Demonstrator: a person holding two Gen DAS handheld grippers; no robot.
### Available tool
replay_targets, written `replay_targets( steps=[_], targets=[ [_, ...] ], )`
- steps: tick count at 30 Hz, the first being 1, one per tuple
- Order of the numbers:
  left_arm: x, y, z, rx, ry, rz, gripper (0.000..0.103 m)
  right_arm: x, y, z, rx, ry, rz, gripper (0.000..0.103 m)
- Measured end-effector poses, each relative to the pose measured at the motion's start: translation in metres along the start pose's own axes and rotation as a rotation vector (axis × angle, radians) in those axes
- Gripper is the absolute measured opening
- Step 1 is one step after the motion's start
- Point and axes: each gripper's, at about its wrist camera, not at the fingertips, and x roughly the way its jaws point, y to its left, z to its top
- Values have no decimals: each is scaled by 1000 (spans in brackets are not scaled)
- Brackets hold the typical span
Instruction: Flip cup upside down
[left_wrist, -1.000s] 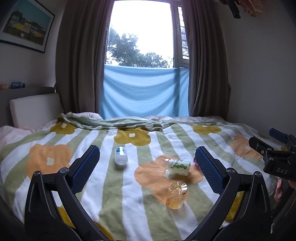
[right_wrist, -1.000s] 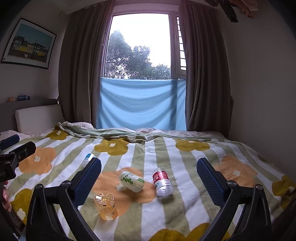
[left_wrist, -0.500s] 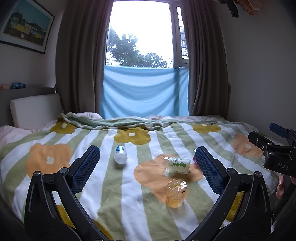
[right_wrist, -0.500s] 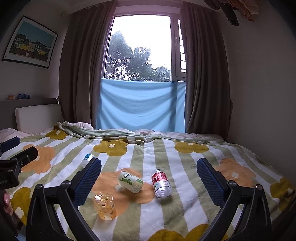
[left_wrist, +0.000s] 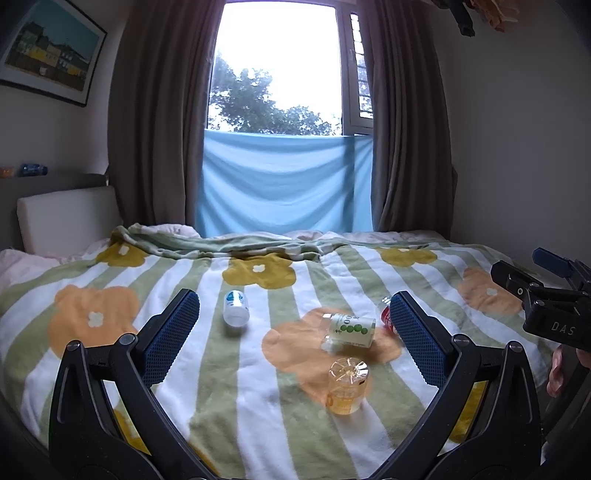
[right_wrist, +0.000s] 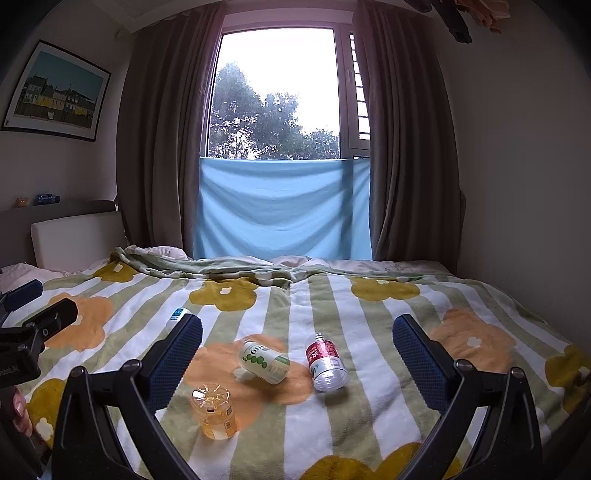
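On blanket (left_wrist: 258, 369): one cup (left_wrist: 348, 386), three bottles (right_wrist: 264, 361).

A big blanket (left_wrist: 258, 417) with green stripes and flowers covers the bed. Three bottles lie on their sides on it: one with a blue label (left_wrist: 235, 308), one with green dots (right_wrist: 264, 361), and one with a red label (right_wrist: 325, 362). A blue cloth (right_wrist: 284, 206) hangs under the window. A picture (right_wrist: 56, 92) hangs on the wall.
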Motion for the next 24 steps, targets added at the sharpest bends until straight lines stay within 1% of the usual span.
replay_targets(
  steps=[24],
  targets=[
    [1, -1, -1, -2, -3, 1, 103, 2, -2, -1, -2, 0, 1, 103]
  ],
)
